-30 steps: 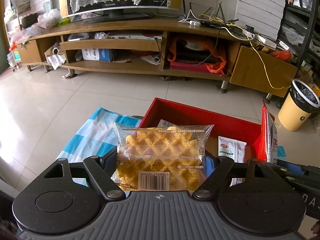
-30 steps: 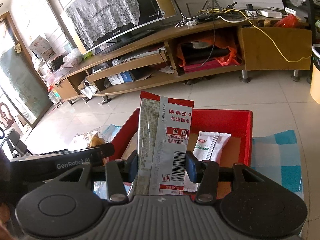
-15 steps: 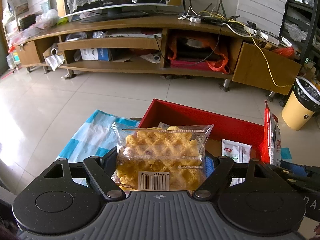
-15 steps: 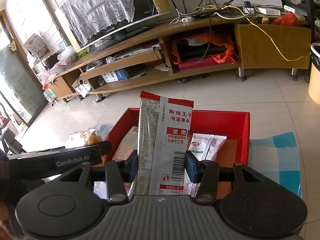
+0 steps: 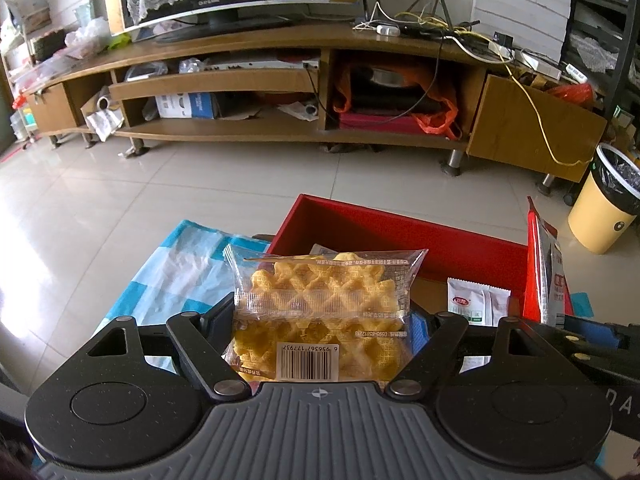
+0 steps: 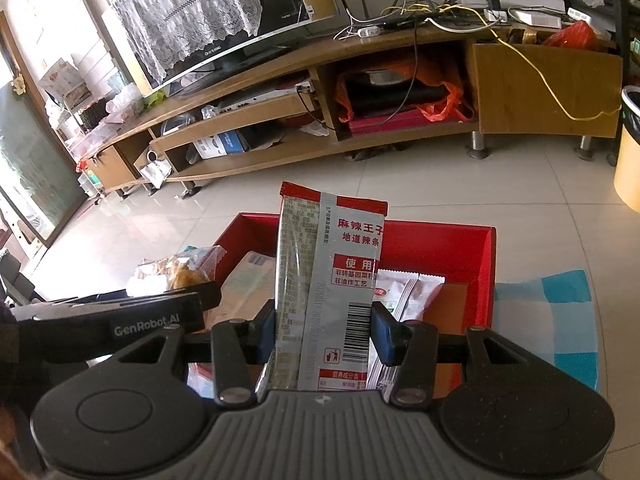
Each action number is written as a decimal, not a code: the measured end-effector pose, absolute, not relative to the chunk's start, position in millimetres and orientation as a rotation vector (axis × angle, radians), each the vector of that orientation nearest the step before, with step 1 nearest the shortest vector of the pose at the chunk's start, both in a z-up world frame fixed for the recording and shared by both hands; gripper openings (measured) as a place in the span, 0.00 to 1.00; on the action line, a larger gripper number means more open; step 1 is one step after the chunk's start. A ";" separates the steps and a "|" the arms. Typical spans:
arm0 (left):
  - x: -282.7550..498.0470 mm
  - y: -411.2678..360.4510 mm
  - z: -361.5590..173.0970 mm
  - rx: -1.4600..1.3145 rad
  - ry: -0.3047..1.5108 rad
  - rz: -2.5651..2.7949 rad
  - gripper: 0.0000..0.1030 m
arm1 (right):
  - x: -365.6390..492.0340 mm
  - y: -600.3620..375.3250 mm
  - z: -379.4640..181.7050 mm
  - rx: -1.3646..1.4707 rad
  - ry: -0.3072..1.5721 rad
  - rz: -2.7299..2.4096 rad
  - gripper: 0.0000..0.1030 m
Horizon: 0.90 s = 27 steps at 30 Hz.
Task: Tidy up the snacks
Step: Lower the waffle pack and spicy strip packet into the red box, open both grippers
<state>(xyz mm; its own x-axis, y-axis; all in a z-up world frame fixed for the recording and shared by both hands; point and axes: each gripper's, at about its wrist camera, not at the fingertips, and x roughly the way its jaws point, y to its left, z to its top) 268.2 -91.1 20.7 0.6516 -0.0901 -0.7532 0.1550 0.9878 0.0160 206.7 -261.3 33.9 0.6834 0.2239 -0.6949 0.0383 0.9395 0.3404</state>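
Both packets have drifted a little further over the red box [image 5: 400, 236] since a second ago, as I read it. My left gripper [image 5: 324, 320] is clamped on the waffle packet [image 5: 324, 300] above the box's left side; my right gripper [image 6: 324, 328] pinches the upright spicy strip packet [image 6: 328, 280] over the white sachet [image 6: 404, 288] lying inside

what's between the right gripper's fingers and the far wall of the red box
In the right wrist view: the held spicy strip packet, and a white sachet lying in the red box.
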 end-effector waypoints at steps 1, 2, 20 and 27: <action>269.2 -91.6 19.7 0.083 0.851 -0.138 0.81 | 208.3 -261.5 33.6 0.342 0.817 0.106 0.46; 270.6 -92.2 18.6 0.083 0.853 -0.136 0.81 | 209.9 -261.7 32.9 0.340 0.818 0.106 0.47; 290.2 -100.8 2.0 0.109 0.863 -0.123 0.82 | 232.8 -258.6 11.0 0.327 0.857 0.104 0.47; 295.9 -103.6 -4.2 0.116 0.866 -0.122 0.82 | 243.0 -256.2 1.0 0.322 0.868 0.101 0.47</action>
